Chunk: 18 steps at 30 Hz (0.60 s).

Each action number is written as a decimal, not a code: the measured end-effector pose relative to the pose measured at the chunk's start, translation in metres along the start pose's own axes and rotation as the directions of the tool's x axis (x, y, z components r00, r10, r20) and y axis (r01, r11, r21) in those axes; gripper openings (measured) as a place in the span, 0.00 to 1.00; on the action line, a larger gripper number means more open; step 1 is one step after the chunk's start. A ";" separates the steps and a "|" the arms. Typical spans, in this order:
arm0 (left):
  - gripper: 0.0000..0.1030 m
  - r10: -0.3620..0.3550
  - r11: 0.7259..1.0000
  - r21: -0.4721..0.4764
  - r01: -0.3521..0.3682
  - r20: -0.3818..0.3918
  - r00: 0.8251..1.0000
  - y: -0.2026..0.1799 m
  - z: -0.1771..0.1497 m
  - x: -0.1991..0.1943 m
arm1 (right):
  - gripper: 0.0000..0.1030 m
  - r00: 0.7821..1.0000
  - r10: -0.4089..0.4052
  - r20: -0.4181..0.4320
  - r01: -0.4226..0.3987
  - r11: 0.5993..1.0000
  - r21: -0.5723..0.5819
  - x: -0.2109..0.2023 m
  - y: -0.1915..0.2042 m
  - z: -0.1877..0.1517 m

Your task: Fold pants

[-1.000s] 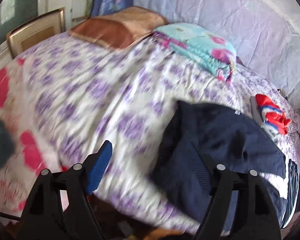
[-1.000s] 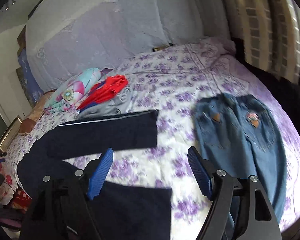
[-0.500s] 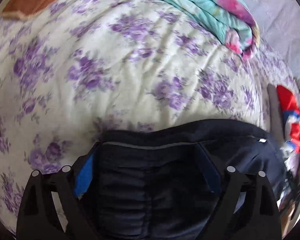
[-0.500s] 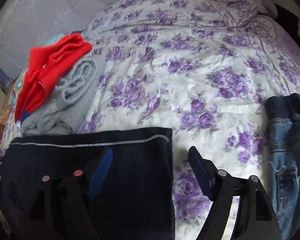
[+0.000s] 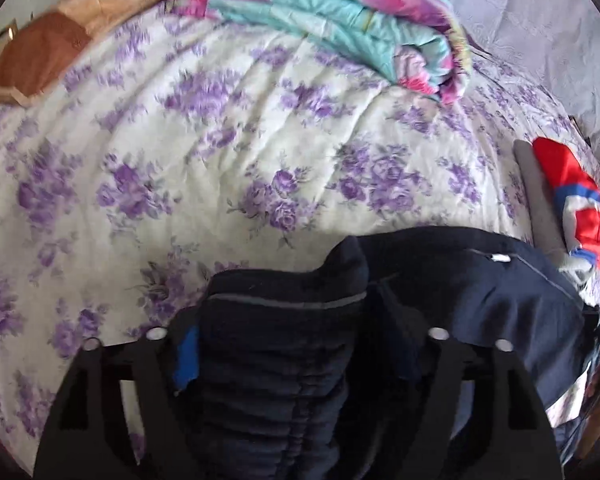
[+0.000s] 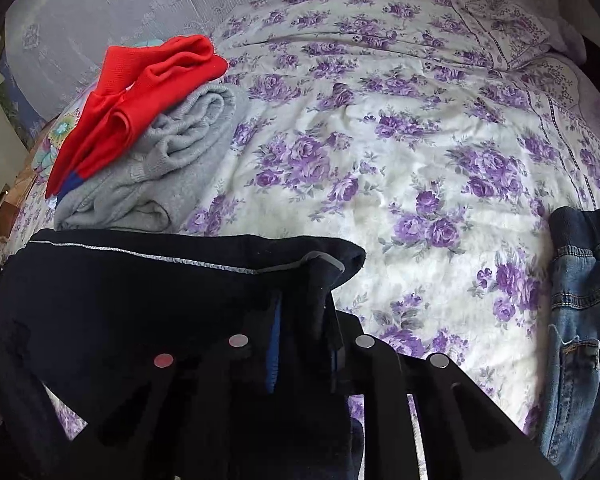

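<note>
Dark navy pants [image 5: 480, 280] with a thin grey seam stripe lie on a bed with a purple-flowered cover. My left gripper [image 5: 292, 356] has its jaws partly closed around the bunched ribbed waistband, which fills the gap between them. In the right wrist view the pants [image 6: 120, 300] stretch to the left. My right gripper [image 6: 304, 344] is shut on the hem corner of a leg, and the cloth edge is lifted and folded over the fingers.
A folded turquoise and pink blanket [image 5: 340, 20] and a brown cushion [image 5: 40, 52] lie at the bed's head. A red garment on a grey one [image 6: 148, 132] sits beside the pants. Blue jeans [image 6: 580, 320] lie at the right.
Both grippers came down onto the navy pants. The right one went from open to shut on the hem. The left one narrowed around the waistband, which bunched up.
</note>
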<state>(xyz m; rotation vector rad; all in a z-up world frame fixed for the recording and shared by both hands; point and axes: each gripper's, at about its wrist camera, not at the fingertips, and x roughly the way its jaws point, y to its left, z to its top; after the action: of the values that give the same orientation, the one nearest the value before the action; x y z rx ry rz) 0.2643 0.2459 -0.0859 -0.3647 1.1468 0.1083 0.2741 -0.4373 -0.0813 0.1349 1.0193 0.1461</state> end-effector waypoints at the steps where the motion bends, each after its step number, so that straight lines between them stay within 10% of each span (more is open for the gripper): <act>1: 0.87 -0.014 1.000 -0.020 0.014 -0.017 1.000 -0.001 0.002 0.009 | 0.19 1.000 0.005 -0.004 -0.005 1.000 0.009 0.001 -0.001 0.000; 4: 0.85 0.005 1.000 -0.018 -0.005 -0.015 1.000 -0.010 0.005 0.019 | 0.17 1.000 0.007 -0.002 -0.007 1.000 0.016 0.003 -0.003 -0.001; 7: 0.55 0.076 0.997 0.007 -0.076 0.019 0.997 -0.021 0.009 0.013 | 0.14 0.999 0.004 0.045 -0.005 1.000 0.023 -0.008 -0.002 0.000; 14: 0.54 0.028 0.991 -0.135 0.017 0.322 0.946 -0.009 0.045 -0.052 | 0.13 0.973 0.041 0.225 -0.054 0.997 0.052 -0.045 0.001 0.029; 18: 0.56 0.158 0.982 -0.139 -0.126 0.253 0.954 -0.014 0.055 0.003 | 0.19 0.994 -0.036 0.105 0.026 0.996 0.091 0.004 -0.002 0.032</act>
<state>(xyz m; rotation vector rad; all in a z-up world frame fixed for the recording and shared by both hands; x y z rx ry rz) 0.3171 0.2512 -0.0662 -0.3627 0.9038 0.3452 0.3031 -0.4403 -0.0684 0.2061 0.9216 0.0640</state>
